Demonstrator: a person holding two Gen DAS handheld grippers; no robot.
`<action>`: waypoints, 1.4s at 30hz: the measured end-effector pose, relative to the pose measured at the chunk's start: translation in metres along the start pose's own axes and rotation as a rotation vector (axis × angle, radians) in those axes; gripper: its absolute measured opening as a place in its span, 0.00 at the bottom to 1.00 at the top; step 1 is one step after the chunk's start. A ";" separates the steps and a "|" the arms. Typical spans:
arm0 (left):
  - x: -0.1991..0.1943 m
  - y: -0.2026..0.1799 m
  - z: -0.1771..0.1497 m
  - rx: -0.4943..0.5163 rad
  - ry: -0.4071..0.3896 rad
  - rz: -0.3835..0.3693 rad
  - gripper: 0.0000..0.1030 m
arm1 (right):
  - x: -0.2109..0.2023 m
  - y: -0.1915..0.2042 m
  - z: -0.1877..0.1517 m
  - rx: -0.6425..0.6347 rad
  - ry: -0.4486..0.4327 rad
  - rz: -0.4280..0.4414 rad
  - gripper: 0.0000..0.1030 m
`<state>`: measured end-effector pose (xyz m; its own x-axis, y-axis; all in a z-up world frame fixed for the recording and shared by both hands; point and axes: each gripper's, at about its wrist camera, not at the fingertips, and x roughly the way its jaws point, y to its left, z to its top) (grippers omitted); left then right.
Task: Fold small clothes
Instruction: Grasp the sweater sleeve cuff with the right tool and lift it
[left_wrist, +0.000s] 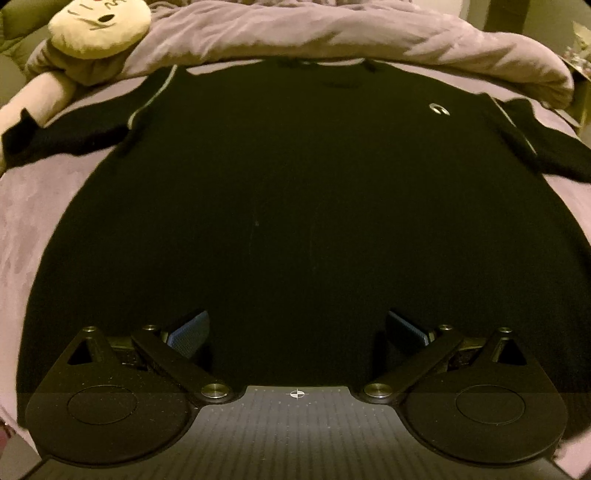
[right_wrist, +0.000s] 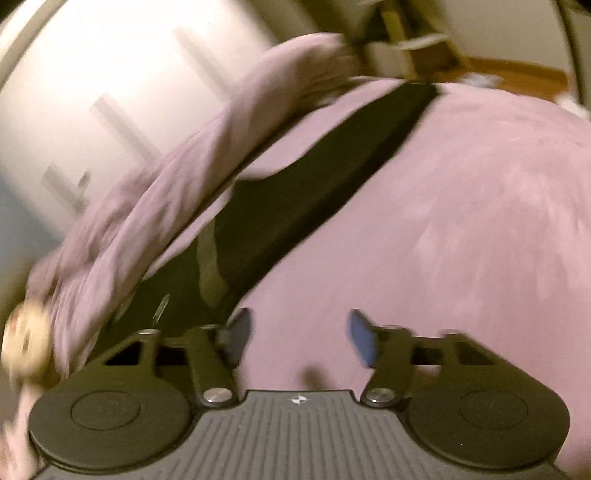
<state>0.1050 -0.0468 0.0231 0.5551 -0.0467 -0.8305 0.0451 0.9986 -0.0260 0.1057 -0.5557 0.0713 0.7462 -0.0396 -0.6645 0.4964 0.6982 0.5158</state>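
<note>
A black T-shirt (left_wrist: 295, 192) lies spread flat on the pink bed sheet (left_wrist: 33, 199), collar at the far end, sleeves out to both sides, a small white logo (left_wrist: 439, 109) on its chest. My left gripper (left_wrist: 297, 332) is open and empty, low over the shirt's near hem. In the blurred right wrist view the shirt (right_wrist: 280, 206) shows as a dark band running diagonally from lower left to upper right. My right gripper (right_wrist: 300, 336) is open and empty over bare sheet (right_wrist: 461, 240), just right of the shirt's edge.
A bunched pink duvet (left_wrist: 332, 33) lies across the far end of the bed, beyond the collar. A cream plush toy (left_wrist: 98, 27) sits at the far left. In the right wrist view a white wall or wardrobe (right_wrist: 92, 74) and wooden floor (right_wrist: 517, 72) lie past the bed.
</note>
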 end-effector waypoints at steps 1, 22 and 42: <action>0.003 -0.001 0.005 -0.003 0.001 0.006 1.00 | 0.017 -0.013 0.019 0.050 -0.018 -0.022 0.36; 0.033 -0.008 0.028 -0.028 0.036 0.064 1.00 | 0.134 -0.073 0.121 0.451 -0.277 0.020 0.10; 0.005 0.038 0.027 -0.096 0.002 0.207 1.00 | 0.045 0.085 0.066 0.090 -0.210 0.236 0.10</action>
<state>0.1324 -0.0095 0.0328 0.5424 0.1599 -0.8247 -0.1494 0.9844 0.0926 0.2110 -0.5447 0.1208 0.9159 -0.0375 -0.3997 0.3292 0.6399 0.6943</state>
